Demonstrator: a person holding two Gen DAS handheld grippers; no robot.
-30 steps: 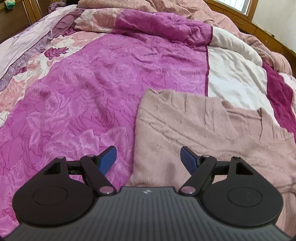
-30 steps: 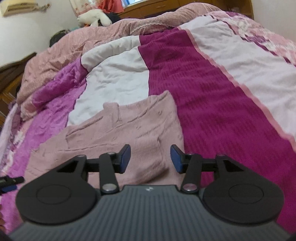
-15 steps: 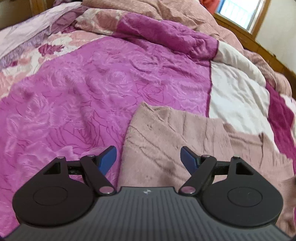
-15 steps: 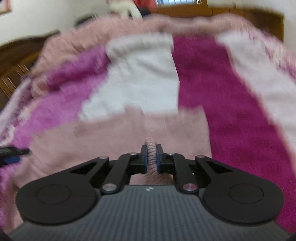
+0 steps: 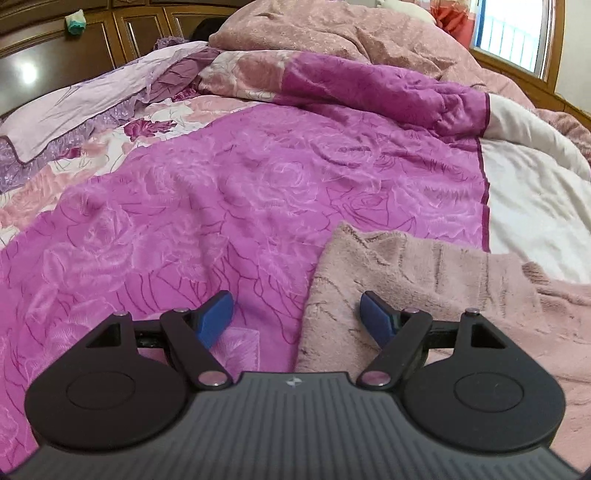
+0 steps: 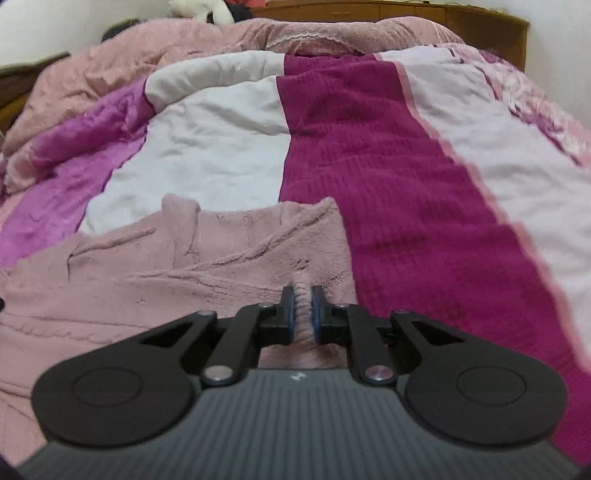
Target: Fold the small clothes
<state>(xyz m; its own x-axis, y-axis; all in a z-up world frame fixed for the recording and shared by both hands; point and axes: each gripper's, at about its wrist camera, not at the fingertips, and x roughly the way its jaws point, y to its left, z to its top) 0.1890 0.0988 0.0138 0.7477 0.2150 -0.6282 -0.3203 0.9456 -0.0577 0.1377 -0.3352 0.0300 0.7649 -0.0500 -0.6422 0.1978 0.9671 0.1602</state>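
Observation:
A dusty pink knitted sweater [image 5: 424,280] lies flat on the bed. In the left wrist view my left gripper [image 5: 297,317] is open, its blue pads straddling the sweater's left edge low over the magenta quilt. In the right wrist view the sweater [image 6: 184,273] spreads to the left, and my right gripper [image 6: 303,308] is shut on a pinched fold of its near right edge.
The bed is covered by a patchwork quilt of magenta rose fabric [image 5: 221,206], white [image 6: 199,147] and dark crimson [image 6: 388,184] panels. A bunched pink duvet [image 5: 351,33] and a lilac pillow [image 5: 81,107] lie at the far end. Wooden cabinets [image 5: 55,55] stand behind.
My right gripper closed on the sweater's edge and now holds a fold. My left gripper, still open, shifted left so the sweater's left edge sits between its fingers.

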